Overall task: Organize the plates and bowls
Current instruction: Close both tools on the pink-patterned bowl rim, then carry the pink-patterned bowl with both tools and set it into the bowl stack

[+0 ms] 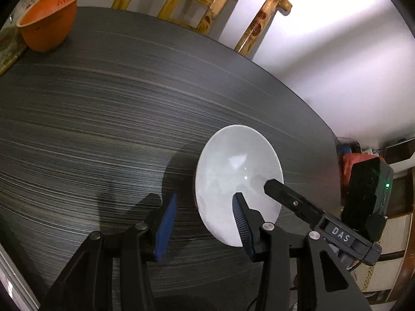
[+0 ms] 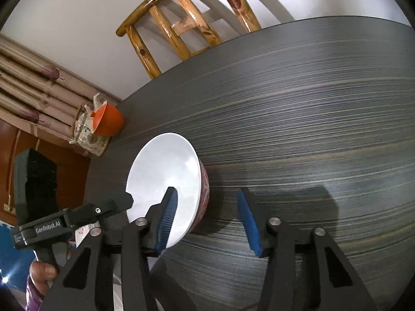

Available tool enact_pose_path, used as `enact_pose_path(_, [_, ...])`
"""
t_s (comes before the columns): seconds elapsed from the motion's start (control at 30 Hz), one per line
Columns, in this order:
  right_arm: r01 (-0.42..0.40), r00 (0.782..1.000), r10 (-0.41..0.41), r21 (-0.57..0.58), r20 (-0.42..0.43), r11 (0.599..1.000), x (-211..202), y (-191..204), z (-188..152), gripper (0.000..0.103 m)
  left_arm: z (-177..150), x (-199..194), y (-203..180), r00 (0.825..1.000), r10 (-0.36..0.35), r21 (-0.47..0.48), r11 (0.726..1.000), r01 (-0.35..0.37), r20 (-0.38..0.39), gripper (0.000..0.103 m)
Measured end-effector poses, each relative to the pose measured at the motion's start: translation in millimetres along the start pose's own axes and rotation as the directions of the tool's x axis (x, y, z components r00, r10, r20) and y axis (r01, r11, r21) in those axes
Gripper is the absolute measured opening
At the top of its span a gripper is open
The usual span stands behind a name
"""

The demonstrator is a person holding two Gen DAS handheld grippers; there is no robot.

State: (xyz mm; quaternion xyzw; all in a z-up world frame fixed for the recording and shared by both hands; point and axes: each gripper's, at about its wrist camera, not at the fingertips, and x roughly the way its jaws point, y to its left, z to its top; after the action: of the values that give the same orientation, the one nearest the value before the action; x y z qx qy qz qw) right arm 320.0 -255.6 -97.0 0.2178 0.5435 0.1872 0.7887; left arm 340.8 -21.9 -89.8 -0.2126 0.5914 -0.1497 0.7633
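Note:
A white bowl (image 1: 233, 171) with a red patterned outside (image 2: 166, 171) stands on the dark streaked table (image 1: 103, 129). My left gripper (image 1: 205, 212) is open, its right finger over the bowl's inside and its left finger outside the near rim, so the jaws straddle the rim. My right gripper (image 2: 207, 215) is open too, its left finger over the bowl's inside and its right finger over the table. The right gripper's finger (image 1: 293, 202) reaches into the bowl in the left wrist view, and the left gripper's finger (image 2: 114, 203) shows beside the bowl in the right wrist view.
An orange lidded cup (image 1: 49, 20) stands at the table's far corner, next to a floral teapot (image 2: 88, 134). A wooden chair (image 1: 207, 7) stands behind the table, also in the right wrist view (image 2: 186, 26). The table's right edge (image 1: 326, 129) is close to the bowl.

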Motion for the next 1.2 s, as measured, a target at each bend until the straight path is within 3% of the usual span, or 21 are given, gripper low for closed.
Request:
enact_pose_path(0.03, [0.004, 1.0, -0.004, -0.005, -0.003, 1.0, 2.2, 0.8, 1.5, 0.041, 0.5, 2.1, 0.0, 1.0, 0.007, 0.001, 1.0, -0.007, -0.004, 0.01])
enact_pose_path(0.07, [0.007, 1.0, -0.007, -0.01, -0.006, 1.0, 4.2, 1.9, 3.2, 0.032, 0.7, 3.6, 0.0, 1.0, 0.026, 0.007, 1.0, -0.026, -0.006, 0.009])
enact_pose_path(0.1, [0.012, 1.0, -0.012, -0.016, -0.009, 1.0, 5.9, 3.1, 4.3, 0.015, 1.0, 4.0, -0.8, 1.0, 0.027, 0.022, 0.999, -0.027, 0.003, 0.009])
enact_pose_path(0.13, [0.019, 1.0, -0.02, -0.028, -0.012, 0.999, 7.3, 5.0, 5.0, 0.009, 0.6, 4.3, -1.3, 1.0, 0.029, 0.034, 0.999, -0.029, 0.007, 0.009])
enact_pose_path(0.27, [0.042, 0.999, -0.041, -0.073, 0.008, 0.996, 4.2, 11.7, 3.8, 0.01, -2.9, -0.7, -0.6, 1.0, 0.02, 0.036, 0.999, -0.021, 0.018, 0.008])
enact_pose_path(0.6, [-0.046, 0.998, 0.048, -0.047, 0.041, 0.998, -30.6, 26.2, -16.2, 0.01, -46.4, -71.9, -10.2, 0.996, 0.005, 0.059, 0.998, -0.011, 0.091, 0.008])
enact_pose_path(0.9, [-0.122, 0.991, 0.126, -0.083, 0.042, 0.989, -74.8, 65.3, -69.8, 0.011, -114.9, -122.4, 1.2, 0.993, 0.001, 0.037, 0.999, -0.005, 0.117, 0.008])
enact_pose_path(1.2, [-0.129, 0.992, 0.128, -0.102, -0.015, 0.986, -79.8, 83.9, -135.9, 0.012, -177.6, -132.9, 20.4, 0.993, 0.038, 0.017, 0.999, -0.04, 0.113, 0.008])
